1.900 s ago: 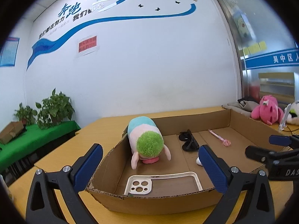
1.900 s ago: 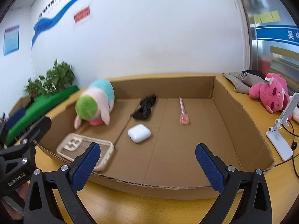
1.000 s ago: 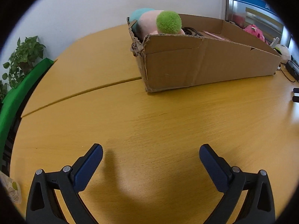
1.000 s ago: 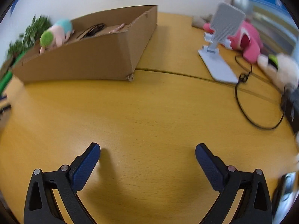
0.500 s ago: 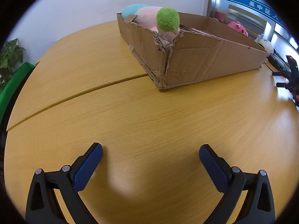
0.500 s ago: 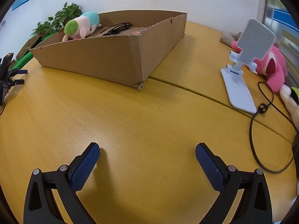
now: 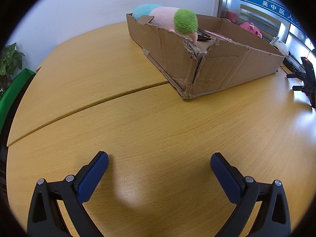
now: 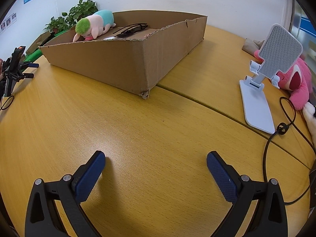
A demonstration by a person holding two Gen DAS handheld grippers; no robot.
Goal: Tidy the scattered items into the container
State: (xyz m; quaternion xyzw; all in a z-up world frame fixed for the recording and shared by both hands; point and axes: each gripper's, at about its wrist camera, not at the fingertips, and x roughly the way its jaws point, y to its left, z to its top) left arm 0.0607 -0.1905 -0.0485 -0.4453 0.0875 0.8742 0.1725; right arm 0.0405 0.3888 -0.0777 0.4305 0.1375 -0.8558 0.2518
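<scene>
— Wood-grain table (image 7: 138,122) fills most of both views now; two seconds back both cameras hung right over the cardboard box (image 7: 233,73) and looked down into it. What changed?

— Both tongs pulled away from it and dropped low over the near part of the table. The box now stands well off, toward the far edge, seen from the side with one corner pointing at each camera.

— And its contents?

— The plush toy (image 8: 94,24) with the green head still lies at the box's left end, poking above the rim. Black sunglasses (image 8: 131,29) show beside it. The smaller things seen inside earlier are hidden behind the wall from this low angle.

— The tongs themselves?

— Left tongs (image 7: 159,163) are spread wide with nothing between them, only bare table. Right tongs (image 8: 156,161) are the same: wide apart, holding nothing.

— Anything loose left on the table?

— A white phone stand (image 8: 256,102), a black cable (image 8: 284,128) and a pink plush (image 8: 298,81) sit near the right edge. Whether they count as scattered items I cannot tell. I'd judge the tidying done, and this retreat the closing move.
</scene>
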